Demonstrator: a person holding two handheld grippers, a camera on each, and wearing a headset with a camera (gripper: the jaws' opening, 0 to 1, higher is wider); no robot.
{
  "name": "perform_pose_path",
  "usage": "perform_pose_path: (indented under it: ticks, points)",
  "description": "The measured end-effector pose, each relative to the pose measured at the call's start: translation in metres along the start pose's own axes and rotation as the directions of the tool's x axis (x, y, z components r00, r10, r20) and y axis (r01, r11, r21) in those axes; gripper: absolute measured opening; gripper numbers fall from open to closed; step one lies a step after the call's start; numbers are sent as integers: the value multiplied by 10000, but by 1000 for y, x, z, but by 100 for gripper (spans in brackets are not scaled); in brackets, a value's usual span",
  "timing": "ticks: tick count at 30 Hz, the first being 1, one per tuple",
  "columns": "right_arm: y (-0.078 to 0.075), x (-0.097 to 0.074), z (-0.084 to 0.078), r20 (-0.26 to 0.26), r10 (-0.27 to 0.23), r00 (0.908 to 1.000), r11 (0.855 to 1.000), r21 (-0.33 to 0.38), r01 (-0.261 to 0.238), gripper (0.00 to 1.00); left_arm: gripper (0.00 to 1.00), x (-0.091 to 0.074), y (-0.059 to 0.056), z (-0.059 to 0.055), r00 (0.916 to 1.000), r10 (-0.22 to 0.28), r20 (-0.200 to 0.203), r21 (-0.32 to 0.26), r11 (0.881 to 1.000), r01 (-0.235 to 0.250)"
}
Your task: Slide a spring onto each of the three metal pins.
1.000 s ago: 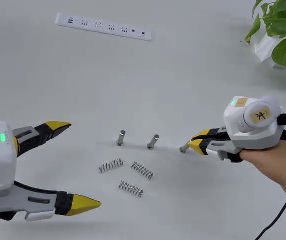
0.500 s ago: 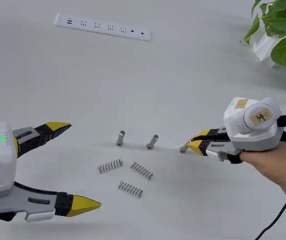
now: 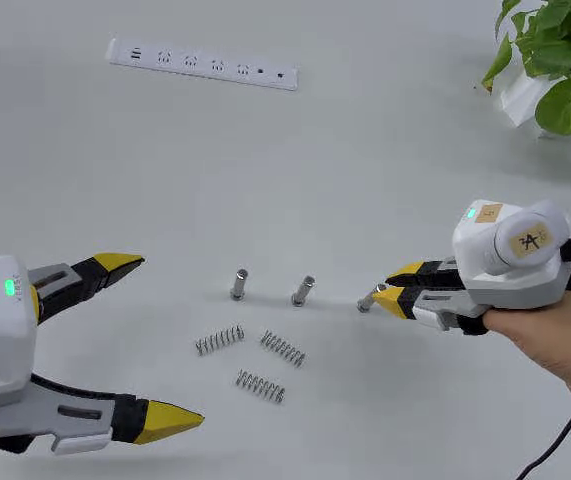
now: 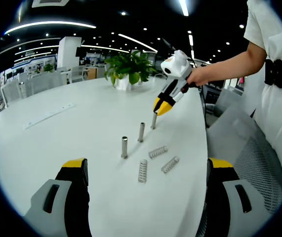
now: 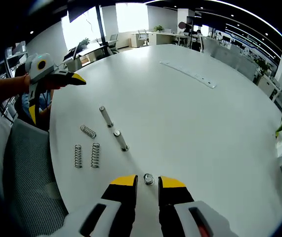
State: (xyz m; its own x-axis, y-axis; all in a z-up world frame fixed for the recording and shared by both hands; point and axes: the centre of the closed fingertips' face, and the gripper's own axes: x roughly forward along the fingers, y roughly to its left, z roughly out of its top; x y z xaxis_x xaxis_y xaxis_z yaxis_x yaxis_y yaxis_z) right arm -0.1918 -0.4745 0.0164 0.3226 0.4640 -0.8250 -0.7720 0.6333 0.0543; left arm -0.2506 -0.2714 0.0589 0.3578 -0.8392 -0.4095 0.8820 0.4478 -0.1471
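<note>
Three short metal pins stand upright in a row on the white table: left pin (image 3: 239, 284), middle pin (image 3: 303, 291), right pin (image 3: 368, 298). Three loose springs lie in front of them (image 3: 220, 340) (image 3: 282, 348) (image 3: 260, 386). My right gripper (image 3: 387, 294) has its tips at the top of the right pin. In the right gripper view that pin's head (image 5: 148, 178) sits at a narrow gap between the jaws, with slivers of table on both sides. My left gripper (image 3: 150, 340) is wide open left of the springs, holding nothing. The left gripper view has the springs (image 4: 142, 170) just ahead.
A white power strip (image 3: 203, 64) lies at the far side of the table (image 3: 385, 170), and a potted plant (image 3: 550, 60) stands at the far right. A black cable (image 3: 555, 445) trails from the right hand. The table's near edge and a mesh chair (image 4: 259, 168) are close by.
The head camera has drifted slightly. The grippers, pins and springs keep the same places relative to each other.
</note>
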Motion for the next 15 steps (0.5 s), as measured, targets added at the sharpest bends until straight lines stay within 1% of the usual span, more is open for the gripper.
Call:
perform_pose_path:
  ticks: [9, 15]
  points:
    - [-1, -4, -1, 224, -43, 9997, 10000, 84, 41, 19, 99, 1, -2, 1, 10000, -37, -65, 63, 10000, 38]
    - [1, -7, -2, 396, -29, 9992, 9999, 116, 25, 26, 99, 0, -2, 2, 9999, -15, -117, 117, 9999, 17]
